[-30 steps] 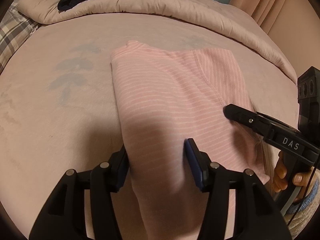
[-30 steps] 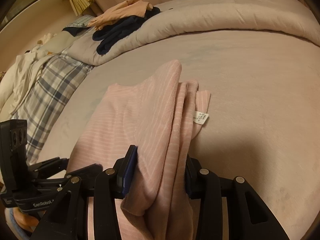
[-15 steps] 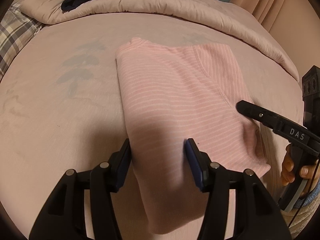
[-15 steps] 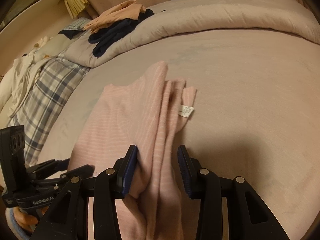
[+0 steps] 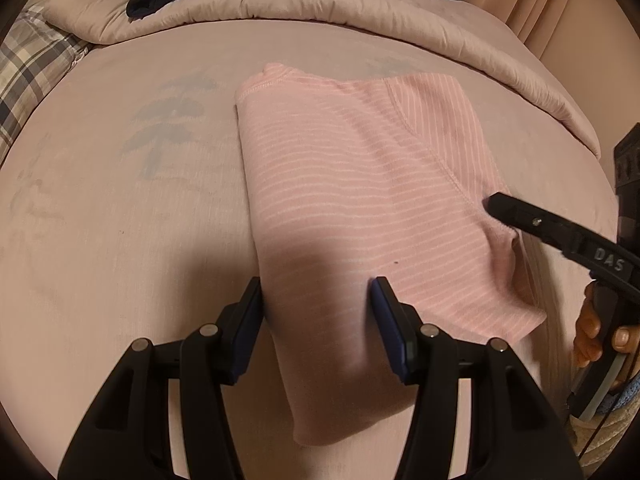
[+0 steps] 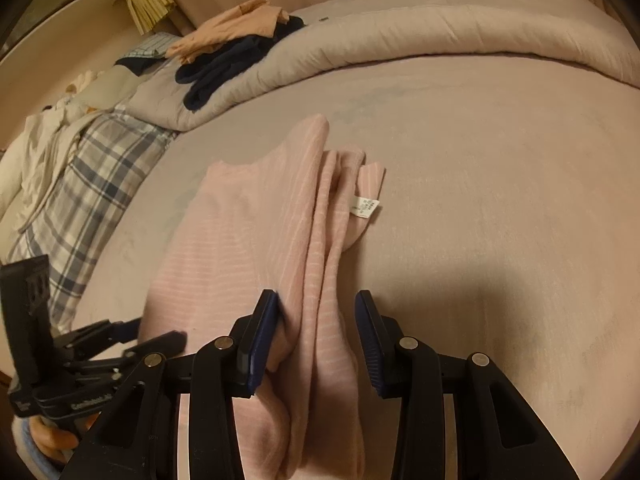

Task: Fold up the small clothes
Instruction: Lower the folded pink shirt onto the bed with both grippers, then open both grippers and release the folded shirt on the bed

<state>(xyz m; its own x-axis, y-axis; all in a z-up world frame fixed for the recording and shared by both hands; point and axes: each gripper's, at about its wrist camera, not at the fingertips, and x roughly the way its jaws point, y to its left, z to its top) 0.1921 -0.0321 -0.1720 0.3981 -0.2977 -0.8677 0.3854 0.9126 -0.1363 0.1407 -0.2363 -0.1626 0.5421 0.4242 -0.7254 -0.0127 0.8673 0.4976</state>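
Both now parted: right gripper (image 6: pixel 316 336) has let go of the pink striped knit garment (image 5: pixel 360 208), left gripper (image 5: pixel 318 316) wide, empty. Fold laid, seemingly finished.

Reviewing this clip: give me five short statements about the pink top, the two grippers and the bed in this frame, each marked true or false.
1. The pink striped top lies folded on the bed sheet. True.
2. The left gripper is clamped shut on a dark sock. False: its jaws stand open, with the near end of the top between them.
3. A white care label shows at the top's right edge. True.
4. The right gripper is open, with the top's stacked edge between its fingers. True.
5. The dark clothes lie on the pink top. False: they rest far back on the rolled duvet.
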